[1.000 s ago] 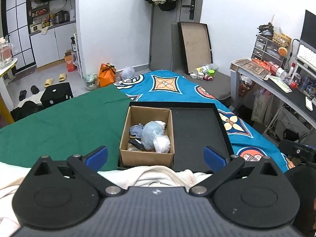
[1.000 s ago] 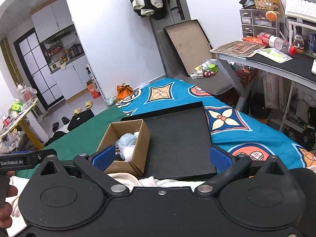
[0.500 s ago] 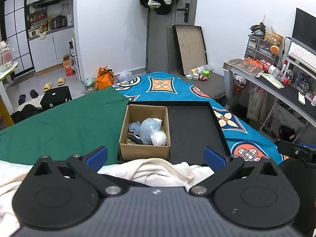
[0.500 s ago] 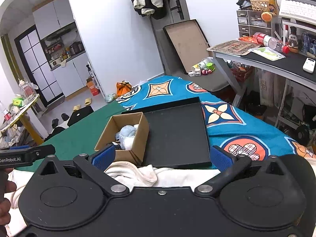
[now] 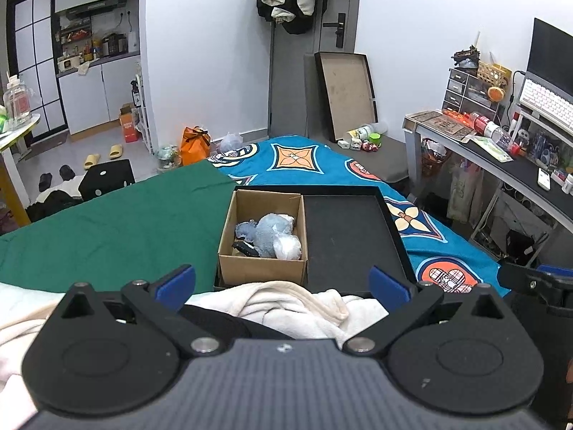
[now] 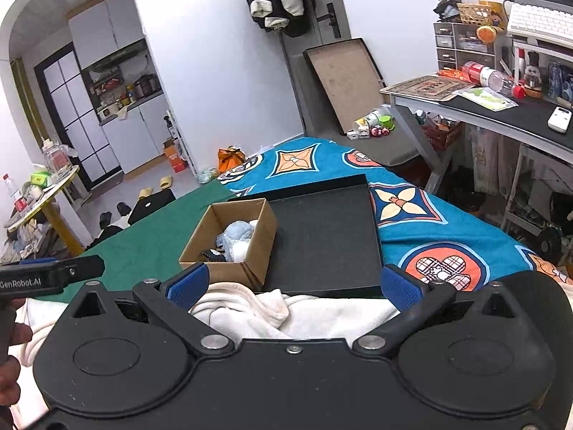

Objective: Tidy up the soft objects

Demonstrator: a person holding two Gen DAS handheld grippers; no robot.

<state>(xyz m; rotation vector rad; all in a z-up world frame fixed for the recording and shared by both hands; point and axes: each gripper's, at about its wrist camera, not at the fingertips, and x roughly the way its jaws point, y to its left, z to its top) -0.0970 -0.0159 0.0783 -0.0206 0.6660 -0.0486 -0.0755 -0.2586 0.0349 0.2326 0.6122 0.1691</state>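
A cardboard box (image 5: 263, 240) stands in the left part of a black tray (image 5: 352, 236) on the bed. It holds a blue plush (image 5: 266, 233), a white soft lump (image 5: 287, 246) and a dark item. A cream cloth (image 5: 286, 306) lies crumpled in front of the tray. My left gripper (image 5: 283, 281) is open and empty, above the cloth. My right gripper (image 6: 292, 285) is open and empty over the same cloth (image 6: 272, 310). The box (image 6: 229, 245) and tray (image 6: 326, 240) show ahead of it.
A green cloth (image 5: 107, 229) covers the bed's left side and a blue patterned sheet (image 5: 297, 157) the right. A desk (image 5: 501, 165) with clutter stands at the right. A door, a leaning tray and floor items are beyond the bed.
Both grippers have pulled back and risen. The box and tray look farther away and more of the cream cloth shows. Both stay open.
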